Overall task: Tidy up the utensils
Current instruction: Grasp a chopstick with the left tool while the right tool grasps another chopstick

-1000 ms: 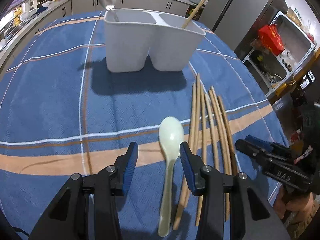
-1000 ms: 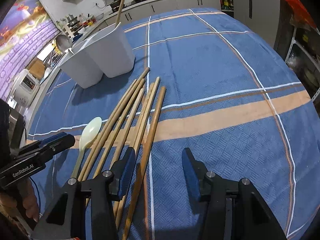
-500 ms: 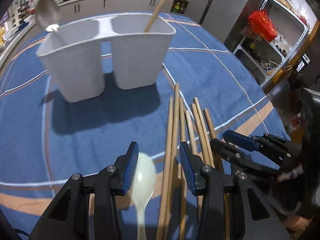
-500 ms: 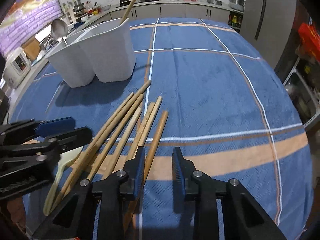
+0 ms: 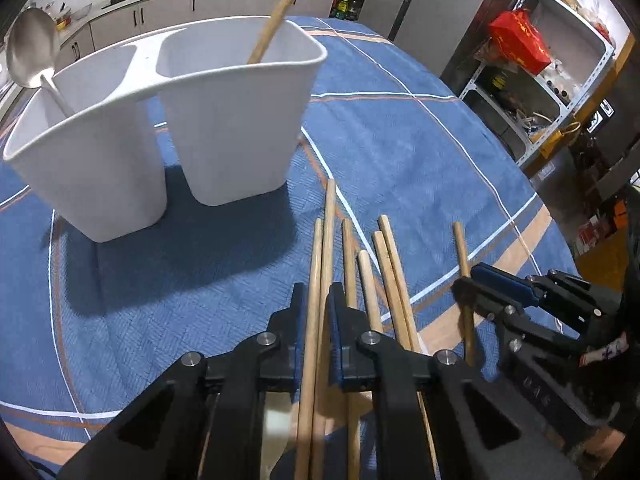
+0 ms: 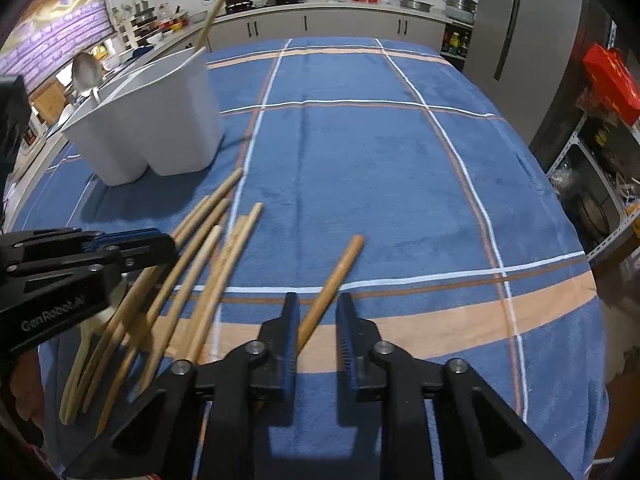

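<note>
A white two-compartment holder (image 5: 224, 120) stands on the blue checked cloth. It holds a metal spoon (image 5: 28, 52) on the left and one chopstick (image 5: 276, 8) on the right. Several wooden chopsticks (image 5: 384, 264) lie in front of it. My left gripper (image 5: 316, 312) is closing, and its pads press on two of the chopsticks (image 5: 320, 264). A pale green spoon (image 6: 86, 340) lies under the left gripper (image 6: 160, 248). My right gripper (image 6: 318, 312) is closing around a single chopstick (image 6: 336, 272). That chopstick leans on the left pad, with a gap to the right pad.
The table's right edge (image 6: 600, 320) drops off toward a metal shelf with a red box (image 5: 520, 40). A fridge (image 6: 516, 20) and a kitchen counter (image 6: 320, 12) stand behind the table. Bare blue cloth (image 6: 380, 160) stretches right of the holder.
My left gripper moved right, from around the green spoon to over the chopsticks, and closed on two. My right jaws narrowed around the rightmost chopstick, which swung away from the pile.
</note>
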`<state>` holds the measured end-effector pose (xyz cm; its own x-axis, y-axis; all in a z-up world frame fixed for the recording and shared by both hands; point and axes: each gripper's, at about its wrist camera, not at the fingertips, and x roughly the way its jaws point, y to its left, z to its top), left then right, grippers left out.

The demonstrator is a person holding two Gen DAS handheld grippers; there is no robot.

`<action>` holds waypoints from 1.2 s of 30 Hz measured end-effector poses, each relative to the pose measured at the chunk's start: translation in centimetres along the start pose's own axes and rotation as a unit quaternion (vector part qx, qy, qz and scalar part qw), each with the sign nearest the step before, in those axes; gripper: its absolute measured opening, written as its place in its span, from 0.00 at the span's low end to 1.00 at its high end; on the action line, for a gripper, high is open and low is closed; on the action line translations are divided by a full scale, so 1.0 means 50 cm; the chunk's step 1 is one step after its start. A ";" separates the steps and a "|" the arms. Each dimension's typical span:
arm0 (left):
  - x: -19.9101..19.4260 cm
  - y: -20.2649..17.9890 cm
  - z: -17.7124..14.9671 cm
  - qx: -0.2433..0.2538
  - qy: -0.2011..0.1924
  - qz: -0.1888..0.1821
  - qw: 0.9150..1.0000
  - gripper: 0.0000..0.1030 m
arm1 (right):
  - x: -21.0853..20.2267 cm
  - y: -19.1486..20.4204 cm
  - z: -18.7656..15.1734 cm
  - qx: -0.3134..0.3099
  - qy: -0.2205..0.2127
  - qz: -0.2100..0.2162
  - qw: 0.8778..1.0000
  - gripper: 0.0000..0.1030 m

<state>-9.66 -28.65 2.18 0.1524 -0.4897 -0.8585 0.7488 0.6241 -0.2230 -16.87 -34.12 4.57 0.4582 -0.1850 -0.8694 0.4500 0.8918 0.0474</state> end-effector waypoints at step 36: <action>-0.025 0.081 -0.024 -0.058 0.003 0.018 0.998 0.00 | -0.016 -0.036 -0.012 0.012 0.010 -0.007 1.000 0.17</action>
<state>-7.58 -24.77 1.79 0.1731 -0.4625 -0.8696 0.6630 0.7076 -0.2444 -18.49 -35.35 4.89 0.4366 -0.1882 -0.8797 0.4749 0.8787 0.0478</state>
